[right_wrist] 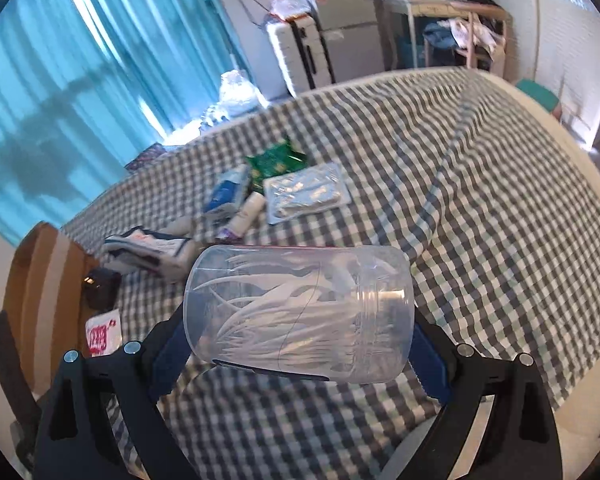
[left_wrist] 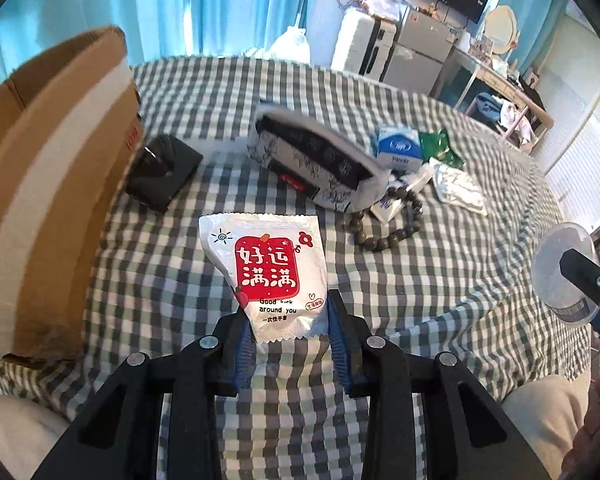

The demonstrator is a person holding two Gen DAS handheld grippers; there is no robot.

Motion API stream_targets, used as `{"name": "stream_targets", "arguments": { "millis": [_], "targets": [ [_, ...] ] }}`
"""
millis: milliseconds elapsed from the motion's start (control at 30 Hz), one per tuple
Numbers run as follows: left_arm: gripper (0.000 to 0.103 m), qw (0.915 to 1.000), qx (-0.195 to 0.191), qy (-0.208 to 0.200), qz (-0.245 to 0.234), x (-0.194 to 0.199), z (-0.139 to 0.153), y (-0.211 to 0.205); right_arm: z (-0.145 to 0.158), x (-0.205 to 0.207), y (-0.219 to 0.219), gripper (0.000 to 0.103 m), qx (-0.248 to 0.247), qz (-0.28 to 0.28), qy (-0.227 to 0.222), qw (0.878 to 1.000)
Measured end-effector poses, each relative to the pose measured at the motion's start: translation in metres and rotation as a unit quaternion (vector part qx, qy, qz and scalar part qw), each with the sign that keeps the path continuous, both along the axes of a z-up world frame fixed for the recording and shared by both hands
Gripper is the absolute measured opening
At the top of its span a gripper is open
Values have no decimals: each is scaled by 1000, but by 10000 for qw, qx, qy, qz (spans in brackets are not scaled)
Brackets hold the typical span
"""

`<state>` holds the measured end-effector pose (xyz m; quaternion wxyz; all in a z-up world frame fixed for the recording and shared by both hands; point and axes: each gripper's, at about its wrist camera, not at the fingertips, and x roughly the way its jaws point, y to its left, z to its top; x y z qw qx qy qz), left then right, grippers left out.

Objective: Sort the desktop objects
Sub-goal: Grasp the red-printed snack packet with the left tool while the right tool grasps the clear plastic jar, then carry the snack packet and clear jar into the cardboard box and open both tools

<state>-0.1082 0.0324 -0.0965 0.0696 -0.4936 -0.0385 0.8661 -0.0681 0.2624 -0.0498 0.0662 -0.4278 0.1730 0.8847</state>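
My left gripper (left_wrist: 290,324) is shut on the lower end of a white sachet (left_wrist: 266,268) with a red label, held up above the checked cloth (left_wrist: 440,292). My right gripper (right_wrist: 296,344) is shut on a clear plastic jar (right_wrist: 300,312) of white floss picks, lying sideways between its blue pads. That jar (left_wrist: 562,276) also shows at the right edge of the left wrist view, and the sachet (right_wrist: 103,332) appears small at the lower left of the right wrist view.
An open cardboard box (left_wrist: 56,184) stands at the left. On the cloth lie a black case (left_wrist: 162,172), a patterned pouch (left_wrist: 320,164), a bead bracelet (left_wrist: 392,220), a blue-white carton (left_wrist: 398,148), a green packet (left_wrist: 440,148), a silver pack (left_wrist: 458,192) and a small tube (right_wrist: 248,210).
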Motion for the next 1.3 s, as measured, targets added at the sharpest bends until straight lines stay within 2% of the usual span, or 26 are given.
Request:
{"name": "stream_targets", "arguments": {
  "millis": [300, 567, 767, 967, 1300],
  "targets": [
    [34, 9988, -13, 482, -83, 16, 45, -9, 41, 24, -52, 94, 447, 605, 473, 9960],
    [34, 9947, -1, 1012, 157, 29, 82, -36, 64, 39, -93, 94, 573, 1079, 739, 9898],
    [34, 9914, 92, 1260, 356, 31, 103, -62, 81, 44, -130, 93, 599, 1477, 905, 9831],
    [34, 9875, 152, 1425, 653, 28, 117, -96, 96, 41, -171, 90, 465, 2016, 1096, 9722],
    [34, 9835, 218, 1340, 1196, 14, 116, -165, 92, 13, -234, 90, 172, 2696, 1082, 9567]
  ]
}}
